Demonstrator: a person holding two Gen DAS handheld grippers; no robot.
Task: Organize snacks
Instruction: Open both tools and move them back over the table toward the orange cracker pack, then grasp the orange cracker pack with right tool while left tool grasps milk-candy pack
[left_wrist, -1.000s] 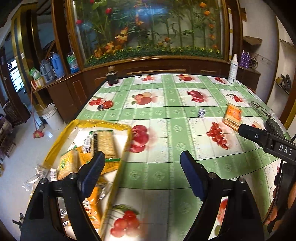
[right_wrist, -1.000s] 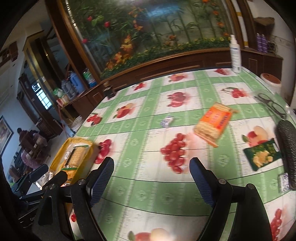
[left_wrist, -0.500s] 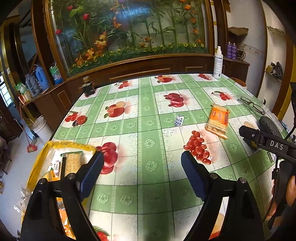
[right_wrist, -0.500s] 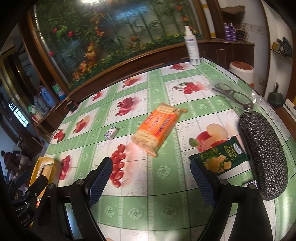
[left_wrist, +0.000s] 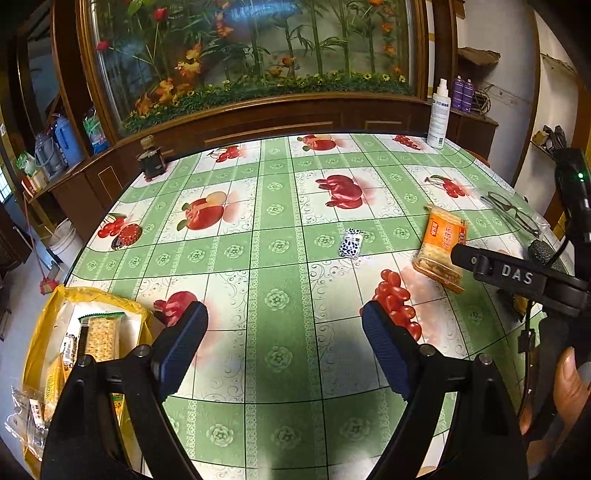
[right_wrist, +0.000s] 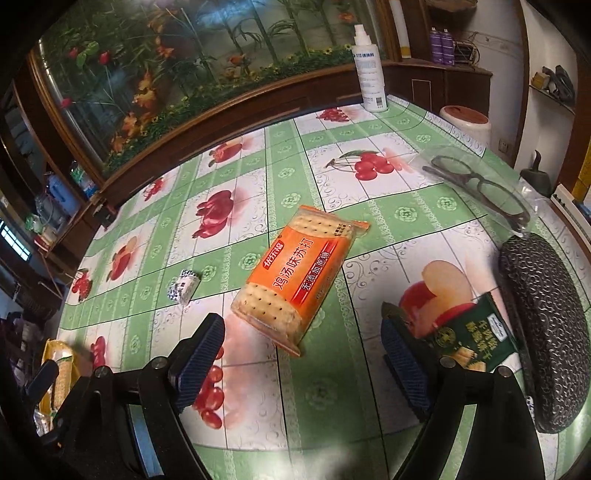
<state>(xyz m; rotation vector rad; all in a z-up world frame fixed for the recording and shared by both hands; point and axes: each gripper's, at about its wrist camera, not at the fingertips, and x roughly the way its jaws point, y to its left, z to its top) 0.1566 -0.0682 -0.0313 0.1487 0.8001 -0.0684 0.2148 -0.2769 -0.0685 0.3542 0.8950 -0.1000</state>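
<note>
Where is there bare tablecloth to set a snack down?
The table's middle is bare, between the yellow tray and the small blue-white packet. The right side is crowded: orange cracker pack, green snack bag, glasses case, glasses.

Bare tabletop (left_wrist: 280, 266) lies ahead of my left gripper (left_wrist: 284, 347), with only a small blue-white packet (left_wrist: 351, 242) farther on. My right gripper (right_wrist: 303, 360) has the orange cracker pack (right_wrist: 295, 273) just ahead; a green packet (right_wrist: 469, 339) and dark case (right_wrist: 543, 306) crowd its right side.
</note>
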